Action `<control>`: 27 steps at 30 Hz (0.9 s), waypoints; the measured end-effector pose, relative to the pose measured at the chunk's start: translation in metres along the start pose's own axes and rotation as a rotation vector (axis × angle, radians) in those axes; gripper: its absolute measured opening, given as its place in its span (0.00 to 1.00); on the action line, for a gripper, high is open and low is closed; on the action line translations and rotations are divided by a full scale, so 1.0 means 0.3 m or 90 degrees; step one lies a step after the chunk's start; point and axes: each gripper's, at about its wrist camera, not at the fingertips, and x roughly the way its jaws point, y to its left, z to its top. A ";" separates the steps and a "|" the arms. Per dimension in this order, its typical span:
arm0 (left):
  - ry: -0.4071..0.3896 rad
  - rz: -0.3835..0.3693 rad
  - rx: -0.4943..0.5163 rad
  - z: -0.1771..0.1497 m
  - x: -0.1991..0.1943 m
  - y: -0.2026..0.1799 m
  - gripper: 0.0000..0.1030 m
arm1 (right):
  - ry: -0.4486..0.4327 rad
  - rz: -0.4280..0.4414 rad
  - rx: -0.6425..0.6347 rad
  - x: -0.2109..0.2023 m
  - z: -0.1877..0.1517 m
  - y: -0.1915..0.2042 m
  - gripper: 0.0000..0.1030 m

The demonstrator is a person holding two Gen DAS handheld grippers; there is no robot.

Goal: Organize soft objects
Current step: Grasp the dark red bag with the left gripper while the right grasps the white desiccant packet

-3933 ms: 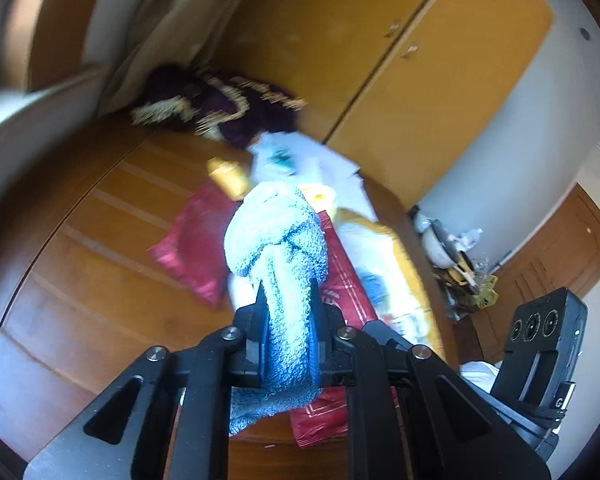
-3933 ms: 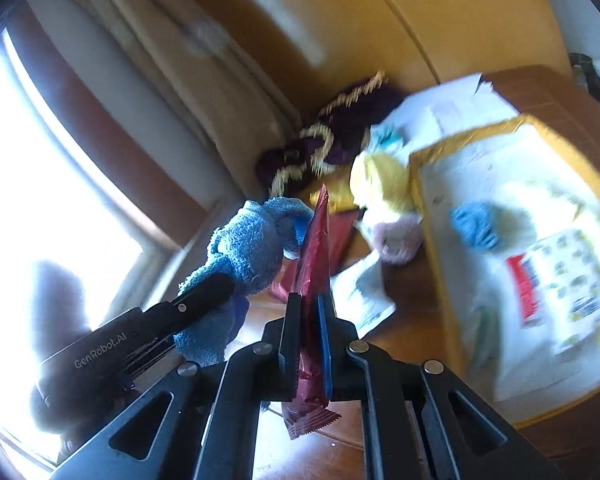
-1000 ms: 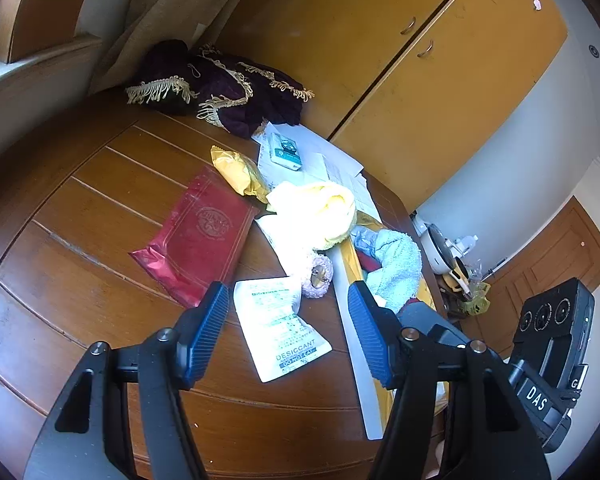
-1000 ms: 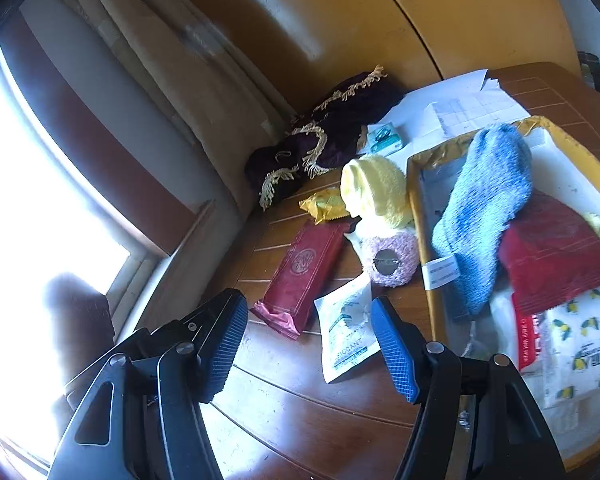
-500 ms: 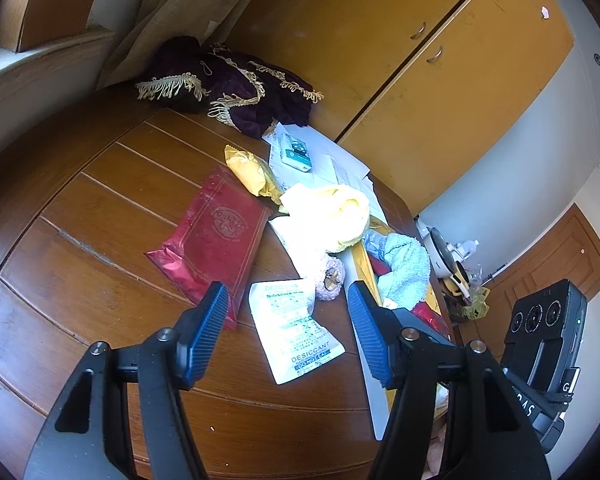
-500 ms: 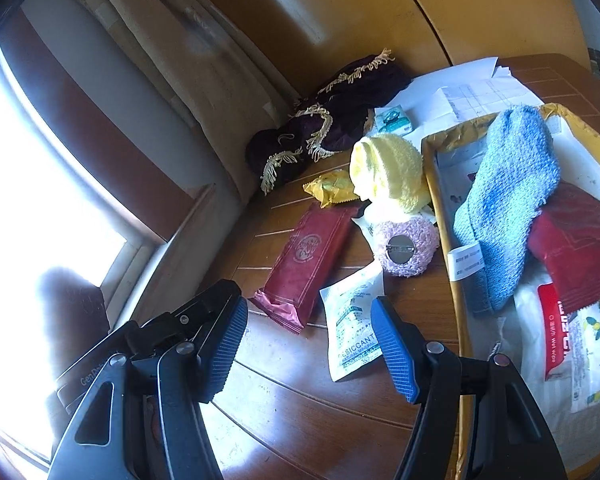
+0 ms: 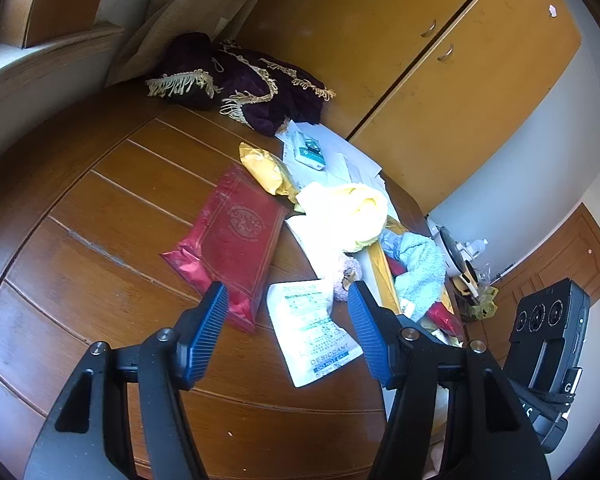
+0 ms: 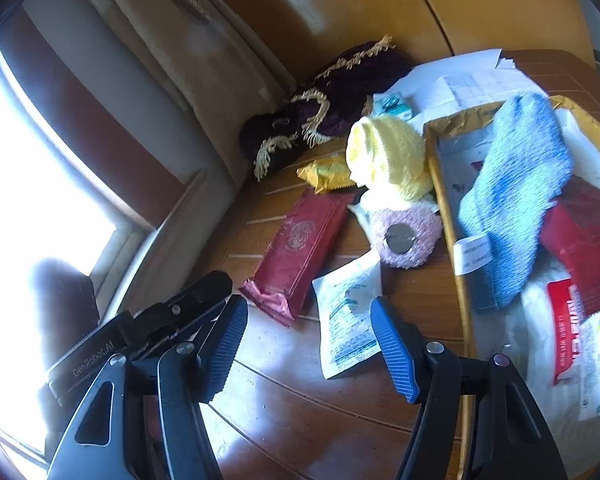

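Nearest the cameras, the left gripper (image 7: 286,322) and the right gripper (image 8: 308,344) both hang over the brown wooden table (image 7: 100,240) with their blue-padded jaws spread wide and nothing between them.

Just beyond the jaws lies the white desiccant sachet (image 8: 346,316), flat on the wood, and beside it the long dark red foil packet (image 7: 230,246). My reading is that one of these two is the next pick. Both are thin and lie flat, so a gripper would do best to come down steeply, straddle a short edge or the crimped end, and close firmly; a shallow approach would likely push the packet along the slick wood.

Next out, the fluffy pink round pad with a metal disc (image 8: 404,236) touches the pale yellow knitted cloth (image 8: 388,156), with a crumpled yellow wrapper (image 8: 326,172) beside them. These are bulky and should pinch easily at mid-height.

To the right, the yellow-rimmed tray (image 8: 446,208) already holds the light blue fuzzy sock (image 8: 516,200) and a red packet (image 8: 580,236); drop new items on its bare floor.

Farthest off sits a dark purple fringed cloth (image 7: 244,76).
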 end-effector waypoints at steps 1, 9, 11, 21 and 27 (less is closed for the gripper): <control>0.000 0.002 -0.003 0.002 -0.001 0.006 0.59 | 0.007 0.001 -0.006 0.012 -0.003 0.008 0.65; 0.019 0.025 -0.004 0.058 0.034 0.065 0.59 | 0.047 -0.158 -0.108 0.127 -0.014 0.075 0.64; 0.031 0.053 0.025 0.078 0.065 0.065 0.59 | 0.051 -0.184 -0.127 0.146 -0.015 0.086 0.64; 0.110 0.103 0.092 0.150 0.252 0.076 0.59 | 0.078 -0.251 -0.177 0.215 -0.041 0.099 0.63; 0.125 0.106 0.077 0.170 0.280 0.104 0.59 | 0.076 -0.289 -0.205 0.242 -0.061 0.108 0.46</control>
